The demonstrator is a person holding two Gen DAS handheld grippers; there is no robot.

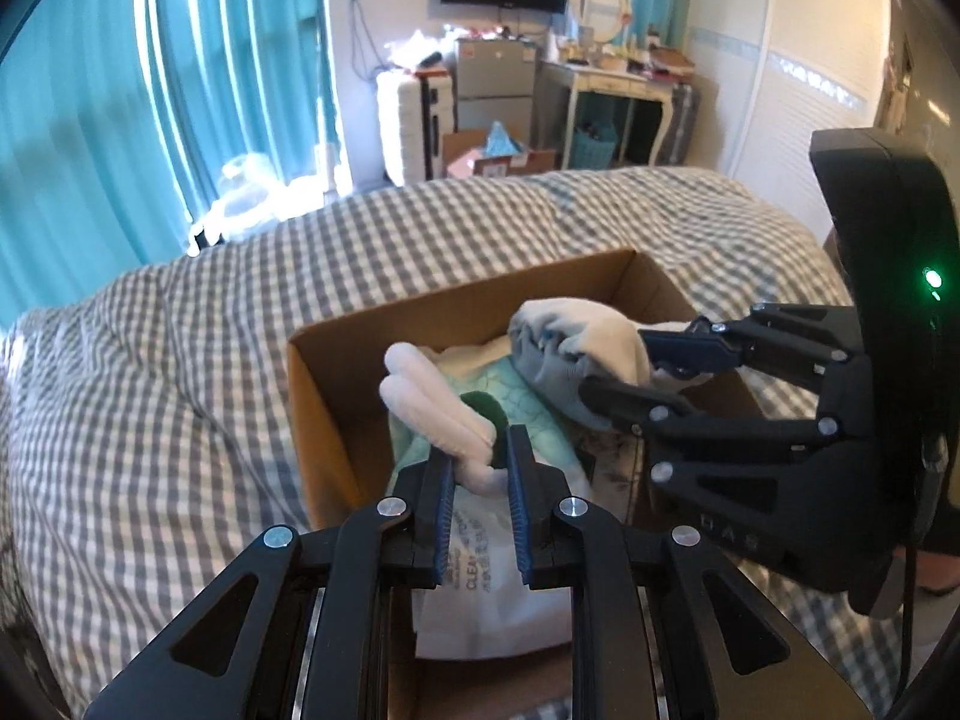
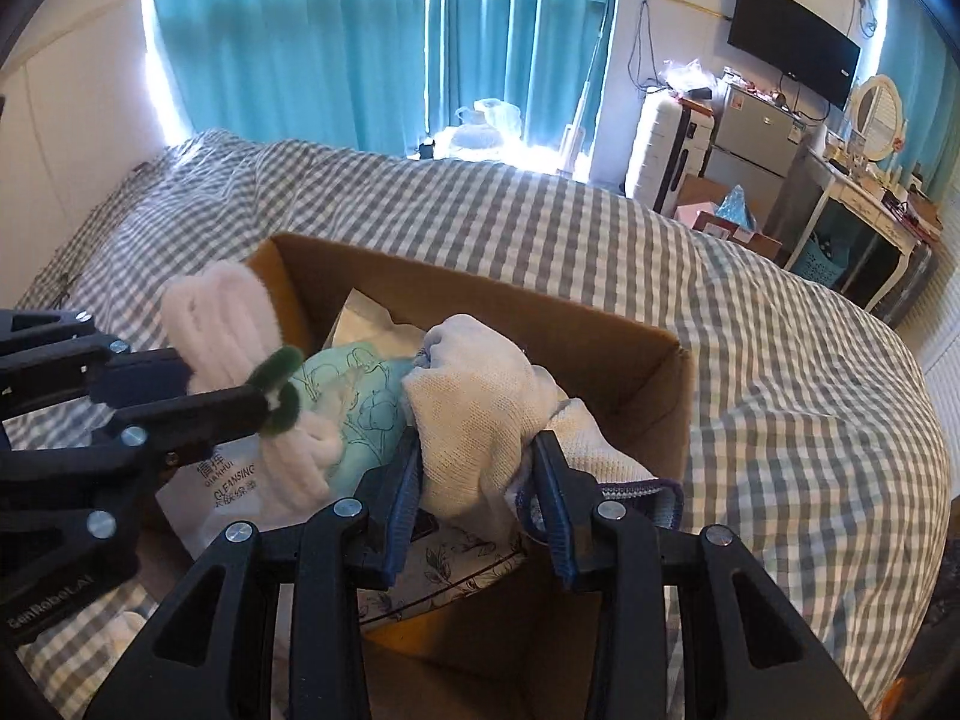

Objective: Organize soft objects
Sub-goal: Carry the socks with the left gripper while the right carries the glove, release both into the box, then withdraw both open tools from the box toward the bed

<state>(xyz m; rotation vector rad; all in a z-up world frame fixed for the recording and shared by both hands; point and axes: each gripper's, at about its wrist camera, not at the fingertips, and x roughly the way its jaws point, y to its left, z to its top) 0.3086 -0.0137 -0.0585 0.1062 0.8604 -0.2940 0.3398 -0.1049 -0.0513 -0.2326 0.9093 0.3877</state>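
Note:
An open cardboard box sits on the checked bed. My left gripper is shut on a white fuzzy plush piece with a green ring and holds it over the box. My right gripper is shut on a white knitted glove over the box's right side. Inside the box lie a mint patterned soft pack and a white cleansing-wipes pack.
The grey-and-white checked bed cover surrounds the box. Teal curtains hang behind. A suitcase, a small fridge, a dressing table and floor boxes stand beyond the bed's far edge.

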